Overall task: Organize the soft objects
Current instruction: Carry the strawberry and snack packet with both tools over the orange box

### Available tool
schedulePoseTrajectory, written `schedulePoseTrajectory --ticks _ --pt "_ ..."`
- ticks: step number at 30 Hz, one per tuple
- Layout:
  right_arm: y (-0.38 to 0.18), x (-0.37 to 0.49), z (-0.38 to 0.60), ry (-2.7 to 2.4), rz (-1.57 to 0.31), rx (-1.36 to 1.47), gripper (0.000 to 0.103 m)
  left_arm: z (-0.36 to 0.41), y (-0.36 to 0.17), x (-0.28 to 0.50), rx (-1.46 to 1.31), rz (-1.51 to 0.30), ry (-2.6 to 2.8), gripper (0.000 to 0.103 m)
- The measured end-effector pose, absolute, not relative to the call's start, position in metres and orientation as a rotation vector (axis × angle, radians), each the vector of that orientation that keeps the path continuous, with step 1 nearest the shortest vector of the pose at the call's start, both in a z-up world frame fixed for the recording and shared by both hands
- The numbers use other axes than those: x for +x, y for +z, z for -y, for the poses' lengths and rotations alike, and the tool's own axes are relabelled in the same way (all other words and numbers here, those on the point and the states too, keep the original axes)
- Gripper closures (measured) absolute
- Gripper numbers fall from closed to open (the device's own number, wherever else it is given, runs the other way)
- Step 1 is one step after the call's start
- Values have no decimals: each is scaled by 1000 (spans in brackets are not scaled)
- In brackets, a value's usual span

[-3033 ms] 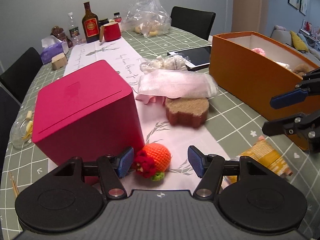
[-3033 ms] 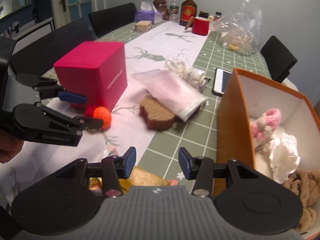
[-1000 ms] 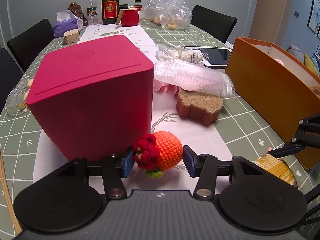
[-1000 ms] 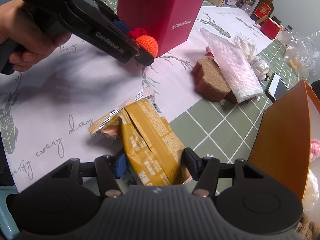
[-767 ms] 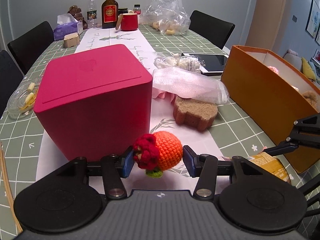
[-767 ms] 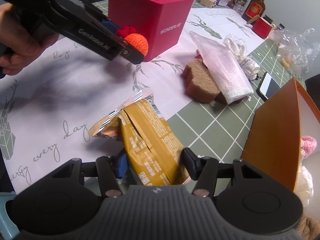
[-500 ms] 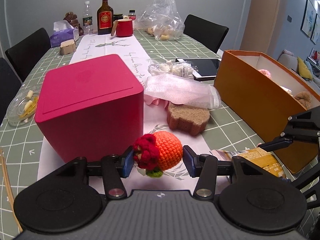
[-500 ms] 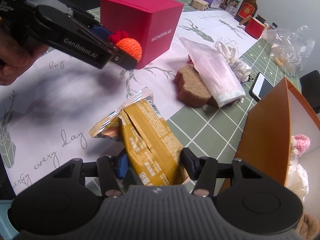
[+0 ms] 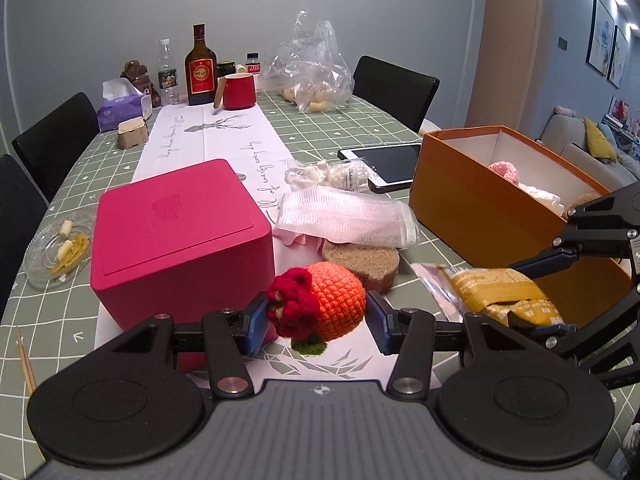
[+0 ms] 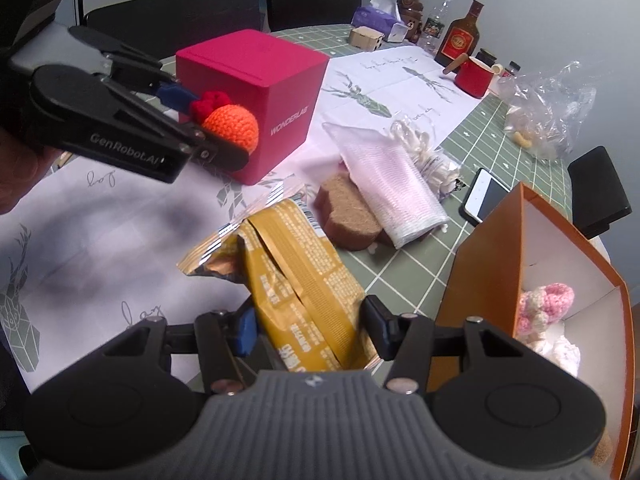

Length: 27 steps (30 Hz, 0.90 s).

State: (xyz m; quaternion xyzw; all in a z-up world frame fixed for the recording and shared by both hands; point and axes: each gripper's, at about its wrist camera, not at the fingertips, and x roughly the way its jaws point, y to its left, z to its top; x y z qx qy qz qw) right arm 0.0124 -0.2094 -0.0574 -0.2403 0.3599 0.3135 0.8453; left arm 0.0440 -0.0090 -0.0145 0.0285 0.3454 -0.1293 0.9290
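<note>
Since half a second earlier, both my grippers had risen higher above the table, loads unchanged. My left gripper (image 9: 318,320) was clamped on the round orange crocheted ball with a dark red knitted tuft (image 9: 320,306), squeezed between its blue pads, in the air just in front of the magenta cube-shaped box (image 9: 180,236). My right gripper (image 10: 308,330) was closed on the crinkled mustard-yellow foil snack packet (image 10: 296,276), lifted beside the open orange cardboard box (image 10: 484,256).

My left tool (image 9: 316,322) grips an orange crocheted ball (image 9: 334,300) above the desk (image 9: 340,120), beside a pink box (image 9: 176,236).
</note>
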Motion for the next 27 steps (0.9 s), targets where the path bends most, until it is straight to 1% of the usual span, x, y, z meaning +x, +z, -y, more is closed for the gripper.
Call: schedulePoseTrajectory --ticks 5,9,16,27 --pt "-45 11 215 646 -722 -483 50 13 -3 37 76 -677 -269 45" --pt "-33 11 220 621 -698 -466 50 24 7 37 125 -691 -271 45" --pt "-7 10 233 581 -632 -428 50 42 43 41 144 -633 -286 45" --pt "36 1 275 474 -532 -375 50 98 85 46 211 -564 -357 45"
